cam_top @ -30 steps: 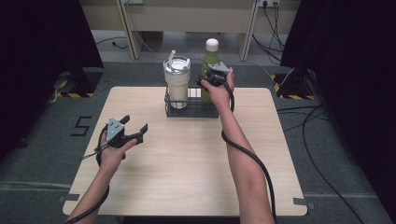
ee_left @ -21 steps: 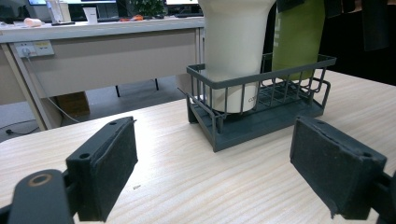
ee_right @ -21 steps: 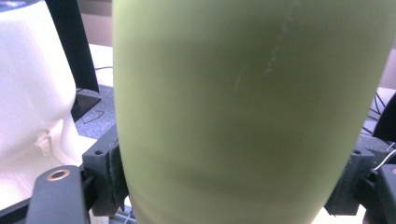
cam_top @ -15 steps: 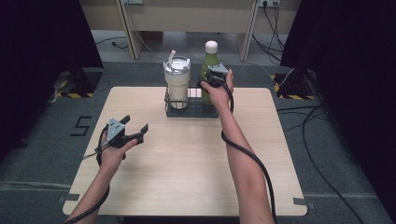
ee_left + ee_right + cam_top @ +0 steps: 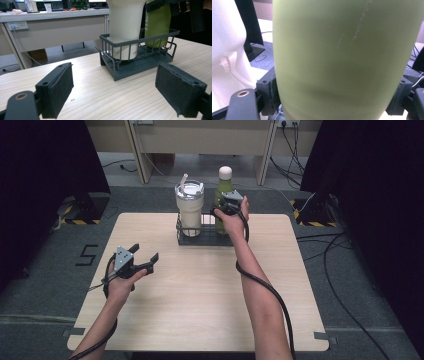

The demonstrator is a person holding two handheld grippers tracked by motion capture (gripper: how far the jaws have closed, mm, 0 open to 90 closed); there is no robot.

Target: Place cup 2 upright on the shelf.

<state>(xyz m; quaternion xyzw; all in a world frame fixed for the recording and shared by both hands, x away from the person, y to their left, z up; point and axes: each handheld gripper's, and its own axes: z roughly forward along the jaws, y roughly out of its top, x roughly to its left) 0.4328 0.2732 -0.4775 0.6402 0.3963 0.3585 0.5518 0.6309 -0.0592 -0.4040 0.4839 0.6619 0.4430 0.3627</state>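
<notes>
1. Presently, on the right: grips the bottle (image 5: 224,185) with the right gripper (image 5: 225,206), one pad pressed to each flank of the green body, as seen close up in the right gripper view.
2. Takes hold about midway up the bottle, below the white cap, with the right hand (image 5: 231,222) stretched across the table (image 5: 200,320) to its far edge.
3. As for the bottle: stands upright in the right end of the dark wire rack (image 5: 205,240), just beside the tumbler (image 5: 189,210), base down among the rack's wires in the left gripper view. Cannot tell whether it rests on the rack floor or hangs slightly lifted.
4. As for the tumbler: sits upright in the rack's left end, cream-coloured, with a lid and a straw on top.
5. As for the rack: lies on the table near the far edge, roughly centred.
6. On the left: holds the left gripper (image 5: 144,252) with jaws spread wide and nothing between the pads.
7. Hovers low over the bare wood near the table's left side, well apart from the rack, and points towards it.
8. Wraps the left hand (image 5: 120,285) round the gripper's body, with the cable looped beside the wrist.
</notes>
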